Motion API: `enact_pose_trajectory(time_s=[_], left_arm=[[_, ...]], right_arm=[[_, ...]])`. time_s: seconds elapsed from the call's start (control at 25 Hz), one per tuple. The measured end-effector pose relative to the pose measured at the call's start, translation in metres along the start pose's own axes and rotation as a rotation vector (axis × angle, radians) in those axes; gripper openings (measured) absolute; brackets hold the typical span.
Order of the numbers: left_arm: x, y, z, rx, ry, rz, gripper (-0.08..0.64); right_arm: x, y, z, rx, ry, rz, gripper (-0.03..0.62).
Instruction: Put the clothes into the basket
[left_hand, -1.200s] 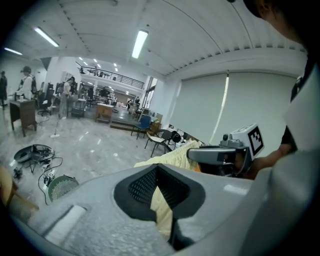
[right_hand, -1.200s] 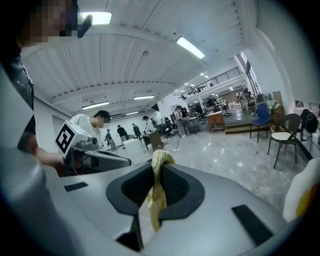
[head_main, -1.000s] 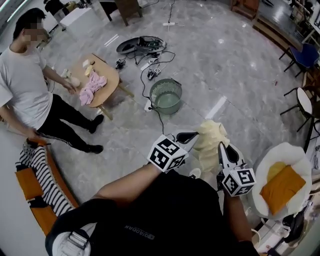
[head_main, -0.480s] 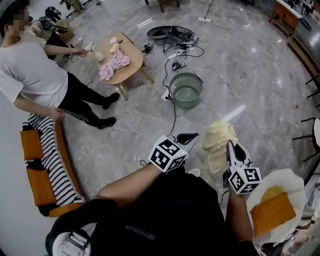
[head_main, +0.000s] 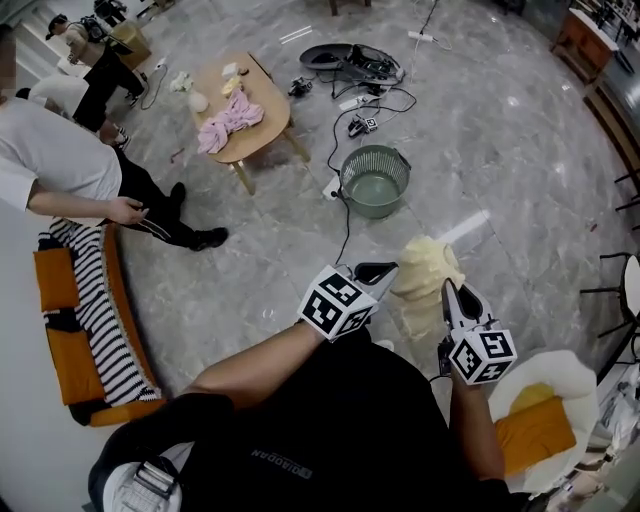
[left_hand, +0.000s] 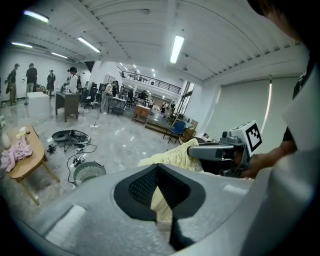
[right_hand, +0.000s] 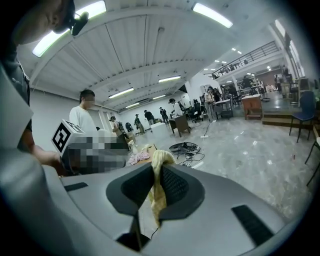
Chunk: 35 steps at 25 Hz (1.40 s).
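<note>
A pale yellow garment (head_main: 424, 272) hangs between my two grippers above the grey floor. In the head view my left gripper (head_main: 386, 269) is shut on its left side and my right gripper (head_main: 447, 290) is shut on its right side. The left gripper view shows the yellow cloth (left_hand: 161, 197) pinched in the jaws of the left gripper (left_hand: 160, 186), with the right gripper (left_hand: 220, 152) just beyond. The right gripper (right_hand: 155, 186) also clamps a fold of the cloth (right_hand: 158, 165). The round green basket (head_main: 375, 181) stands on the floor ahead, apart from the garment.
A low wooden table (head_main: 268, 121) carries a pink garment (head_main: 234, 117) and small items. A person (head_main: 60, 165) stands at the left beside an orange bench (head_main: 66, 345) with a striped cloth. Cables (head_main: 362, 95) lie behind the basket. A white chair (head_main: 575, 375) with an orange cushion sits at bottom right.
Both grippers have carried the yellow garment across the floor, still shut on it. The view has swung, so the basket and table sit further right. The person's hand has left the table.
</note>
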<state>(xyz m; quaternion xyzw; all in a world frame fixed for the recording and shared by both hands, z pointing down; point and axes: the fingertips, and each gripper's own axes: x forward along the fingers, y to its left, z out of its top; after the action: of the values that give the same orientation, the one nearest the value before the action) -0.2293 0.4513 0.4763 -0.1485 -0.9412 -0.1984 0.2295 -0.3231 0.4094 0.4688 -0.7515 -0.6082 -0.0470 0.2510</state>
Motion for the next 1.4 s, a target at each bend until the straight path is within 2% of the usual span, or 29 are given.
enact_pose_trajectory(time_s=[0.24,0.48,0.92,1.16,1.4], left_arm=[[0.008,0.056,0.016,0.001,-0.005,0.036,0.000],[0.013,0.120,0.024,-0.040,-0.008,0.066,0.000],[-0.005,0.240,0.015,-0.109,0.008,0.162,0.000],[-0.005,0.278,0.008,-0.173,0.009,0.222,0.000],[0.011,0.318,0.002,-0.237,0.026,0.314,0.000]], right_arm=[[0.055,-0.002,0.005,0.024,0.076,0.023,0.052],[0.118,-0.012,0.012,0.017,0.145,0.028,0.052],[0.257,-0.046,0.023,-0.008,0.218,-0.023,0.051],[0.337,-0.072,0.008,-0.027,0.286,-0.019,0.051],[0.414,-0.110,-0.035,-0.012,0.382,-0.008,0.051]])
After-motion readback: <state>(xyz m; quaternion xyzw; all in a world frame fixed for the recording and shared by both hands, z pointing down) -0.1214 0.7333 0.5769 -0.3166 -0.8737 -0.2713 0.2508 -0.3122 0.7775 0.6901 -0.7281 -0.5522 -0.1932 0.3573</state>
